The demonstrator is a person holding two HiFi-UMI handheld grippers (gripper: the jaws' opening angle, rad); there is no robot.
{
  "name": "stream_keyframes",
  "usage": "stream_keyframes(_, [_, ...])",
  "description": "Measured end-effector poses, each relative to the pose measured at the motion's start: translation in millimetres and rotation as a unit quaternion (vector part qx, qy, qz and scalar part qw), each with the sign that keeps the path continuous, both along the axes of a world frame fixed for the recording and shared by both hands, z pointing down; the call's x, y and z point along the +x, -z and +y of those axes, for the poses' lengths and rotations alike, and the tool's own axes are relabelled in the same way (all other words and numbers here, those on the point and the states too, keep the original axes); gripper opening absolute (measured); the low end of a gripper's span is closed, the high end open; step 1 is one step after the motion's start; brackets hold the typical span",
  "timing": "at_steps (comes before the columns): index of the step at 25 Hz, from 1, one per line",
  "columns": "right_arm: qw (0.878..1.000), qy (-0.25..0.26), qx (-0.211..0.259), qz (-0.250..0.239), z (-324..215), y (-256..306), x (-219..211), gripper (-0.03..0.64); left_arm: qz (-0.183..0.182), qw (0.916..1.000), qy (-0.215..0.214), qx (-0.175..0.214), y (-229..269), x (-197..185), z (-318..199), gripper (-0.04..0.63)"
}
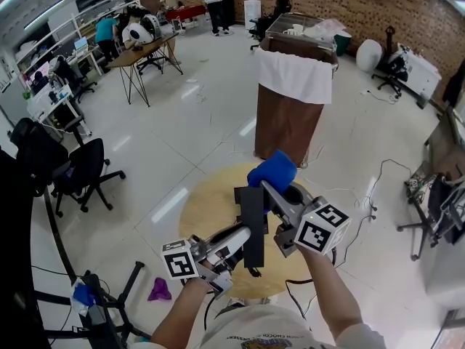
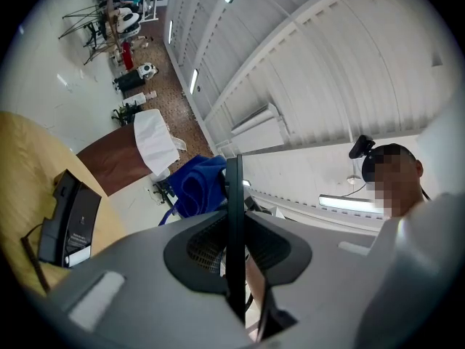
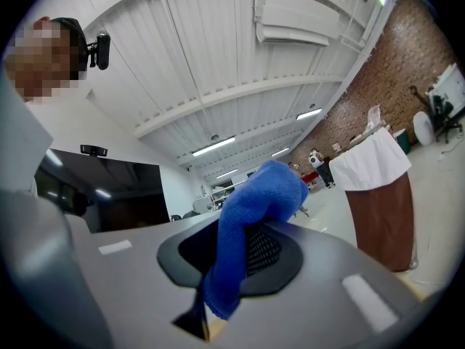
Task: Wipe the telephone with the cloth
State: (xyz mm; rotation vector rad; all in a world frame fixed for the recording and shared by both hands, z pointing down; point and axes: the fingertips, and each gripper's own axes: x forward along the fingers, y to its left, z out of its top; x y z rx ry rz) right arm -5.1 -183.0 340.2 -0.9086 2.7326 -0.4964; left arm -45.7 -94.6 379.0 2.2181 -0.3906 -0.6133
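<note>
My left gripper (image 1: pixel 245 240) is shut on a flat black handset (image 1: pixel 253 225), which it holds upright above the round wooden table (image 1: pixel 203 209). In the left gripper view the handset (image 2: pixel 234 217) shows edge-on between the jaws of that gripper (image 2: pixel 234 264). The black telephone base (image 2: pixel 69 220) lies on the table at the left of that view. My right gripper (image 1: pixel 275 189) is shut on a blue cloth (image 1: pixel 272 171), which bulges out past its jaws and sits against the top of the handset. In the right gripper view the cloth (image 3: pixel 251 217) fills the gap of that gripper (image 3: pixel 231 271).
A tall brown bin with a white liner (image 1: pixel 292 115) stands just beyond the table. Black office chairs (image 1: pixel 83 169) are at the left. A purple rag (image 1: pixel 160 289) and cables lie on the floor near the table's foot. People stand far back.
</note>
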Motion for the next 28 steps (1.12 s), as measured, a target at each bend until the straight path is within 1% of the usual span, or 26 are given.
stream_keyframes(8, [1.0,-0.014,0.013,0.01,-4.6,0.6,2.5,0.063,0.001,0.9999,-0.005,-0.011,-10.6,2.1,4.5,0.063])
stream_keyframes(11, [0.998,-0.038,0.03,0.033,-6.1,0.5,6.6,0.063,0.009,0.9999,-0.001,-0.012,-13.9,-1.4,1.5,0.063])
stream_keyframes(13, [0.994,-0.065,0.056,0.066,-4.6,1.5,10.9,0.063,0.018,0.9998,0.005,-0.012,-17.2,-6.5,-1.2,0.063])
stream_keyframes(15, [0.988,-0.084,0.086,0.1,0.7,3.6,12.8,0.063,0.02,0.9996,0.014,-0.011,-23.6,-12.5,-6.1,0.063])
stream_keyframes(17, [0.982,-0.091,0.11,0.125,8.8,5.3,12.1,0.063,0.015,0.9995,0.025,-0.016,-33.9,-18.3,-13.8,0.063])
stream_keyframes(21, [0.971,-0.095,0.143,0.164,26.1,5.4,8.0,0.063,0.002,0.9984,0.044,-0.035,-63.9,-30.9,-32.4,0.064])
stream_keyframes(25, [0.962,-0.106,0.16,0.193,39.3,0.1,7.5,0.063,-0.017,0.9972,0.054,-0.049,-98.6,-40.7,-52.7,0.064])
stream_keyframes(28, [0.958,-0.116,0.149,0.214,40.8,-9.7,9.6,0.063,-0.022,0.9958,0.052,-0.072,-129.3,-44.0,-65.4,0.064])
